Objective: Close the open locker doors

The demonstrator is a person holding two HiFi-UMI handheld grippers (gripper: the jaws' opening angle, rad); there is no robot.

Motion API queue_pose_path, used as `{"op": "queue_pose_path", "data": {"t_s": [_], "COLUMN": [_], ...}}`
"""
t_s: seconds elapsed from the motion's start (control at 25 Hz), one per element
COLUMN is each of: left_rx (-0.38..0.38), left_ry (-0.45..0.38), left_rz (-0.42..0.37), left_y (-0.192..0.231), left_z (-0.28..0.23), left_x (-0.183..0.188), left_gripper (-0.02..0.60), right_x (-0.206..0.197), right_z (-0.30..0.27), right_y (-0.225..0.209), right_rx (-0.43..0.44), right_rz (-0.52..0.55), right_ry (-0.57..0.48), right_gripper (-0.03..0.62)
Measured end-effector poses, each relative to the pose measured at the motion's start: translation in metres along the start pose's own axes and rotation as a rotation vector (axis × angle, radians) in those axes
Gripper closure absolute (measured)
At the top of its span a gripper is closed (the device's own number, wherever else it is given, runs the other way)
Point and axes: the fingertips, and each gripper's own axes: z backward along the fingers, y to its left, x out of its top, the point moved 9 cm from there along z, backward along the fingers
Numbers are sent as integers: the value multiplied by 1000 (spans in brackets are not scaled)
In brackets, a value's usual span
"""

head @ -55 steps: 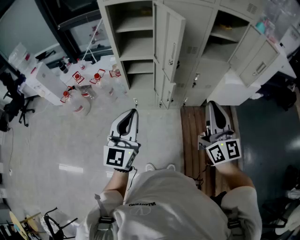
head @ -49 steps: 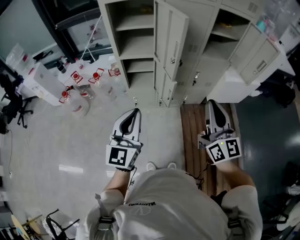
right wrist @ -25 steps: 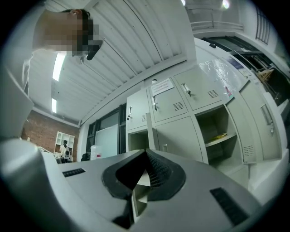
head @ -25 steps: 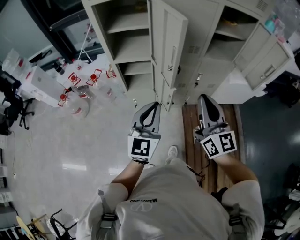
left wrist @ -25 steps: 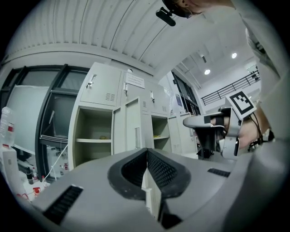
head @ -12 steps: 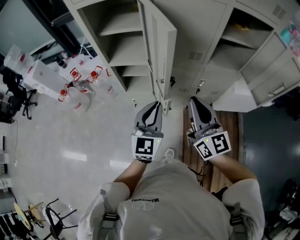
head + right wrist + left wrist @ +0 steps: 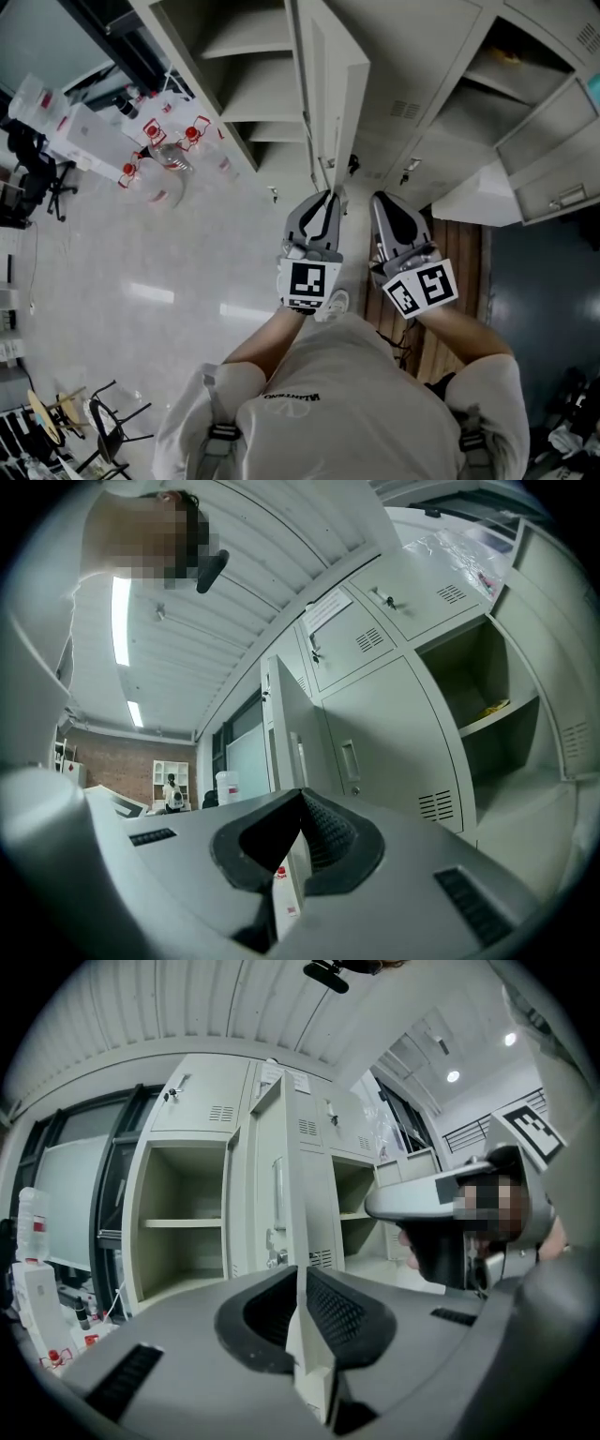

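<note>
Beige lockers fill the top of the head view. One tall door (image 7: pixel 330 89) stands swung out toward me, edge on, beside its open shelved compartment (image 7: pixel 251 66). My left gripper (image 7: pixel 327 194) is shut and empty, its tips just short of that door's lower edge. In the left gripper view the same door (image 7: pixel 277 1194) rises right behind the left gripper (image 7: pixel 299 1274). My right gripper (image 7: pixel 380 199) is shut and empty, a hand's width to the right, facing a closed locker front (image 7: pixel 394 733). Farther right, more doors (image 7: pixel 553 131) hang open.
Several red-labelled bottles (image 7: pixel 155 155) and a white box (image 7: pixel 58 120) lie on the pale floor at left. A wooden board (image 7: pixel 459 272) lies under my right side. Chairs (image 7: pixel 98 431) stand at the lower left. A yellow item (image 7: pixel 494 708) sits on an open shelf.
I have stepped closer to the lockers, which now fill more of the view. Both grippers have advanced; the left one has shifted right to the swung-out door's edge, close beside the right one.
</note>
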Motion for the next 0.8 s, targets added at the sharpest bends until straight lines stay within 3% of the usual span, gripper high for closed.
{"op": "queue_pose_path", "data": {"t_s": [0.44,0.8], "left_rx": [-35,-12], "left_ry": [56,99], "left_rz": [21,31], "left_y": [2,-3], "left_z": [-30,-53], "left_x": [-19,-33], "left_gripper": [439,440], "right_x": [-5,-4], "right_z": [-11,-13], "right_y": [-2,-6], "right_rx": [-78,-97], "right_rz": [1,9], "right_ry": [10,17], "right_gripper": [583,583]}}
